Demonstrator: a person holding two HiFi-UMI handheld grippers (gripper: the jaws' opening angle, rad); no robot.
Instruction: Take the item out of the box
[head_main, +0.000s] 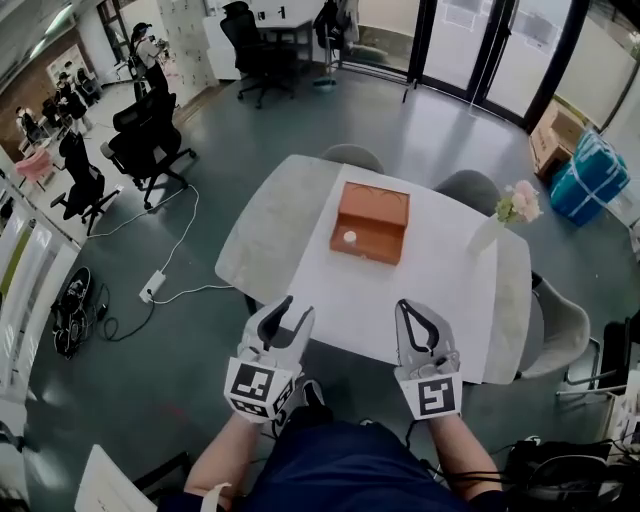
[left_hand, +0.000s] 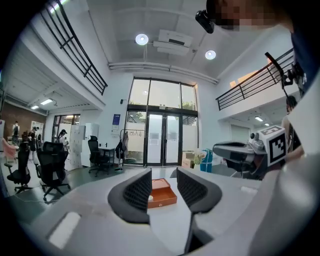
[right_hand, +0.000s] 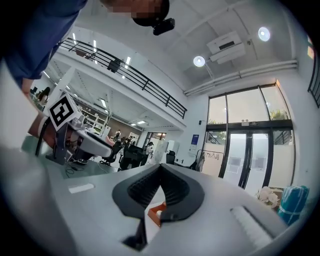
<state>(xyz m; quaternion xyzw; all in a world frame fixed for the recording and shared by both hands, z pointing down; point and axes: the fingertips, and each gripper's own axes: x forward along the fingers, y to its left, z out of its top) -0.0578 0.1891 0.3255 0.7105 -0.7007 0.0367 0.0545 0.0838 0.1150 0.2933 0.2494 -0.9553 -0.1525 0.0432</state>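
Observation:
An open orange box (head_main: 371, 222) lies on the white table (head_main: 330, 300), toward its far side, with a small white item (head_main: 349, 238) inside at its near left. Both grippers hover at the table's near edge, well short of the box. The left gripper (head_main: 297, 308) is open with nothing held; in the left gripper view the box (left_hand: 161, 192) and the item (left_hand: 150, 198) show between the jaws of the left gripper (left_hand: 164, 172). The right gripper (head_main: 404, 305) is shut on nothing; its tips meet in the right gripper view (right_hand: 161, 167), and a corner of the box (right_hand: 155, 212) shows beneath them.
A vase of pink flowers (head_main: 512, 207) stands at the table's right far corner. Grey chairs (head_main: 350, 157) (head_main: 470, 186) sit at the far side, another chair (head_main: 560, 325) at the right. Black office chairs (head_main: 145, 140) and a floor cable with a power strip (head_main: 152, 286) are to the left.

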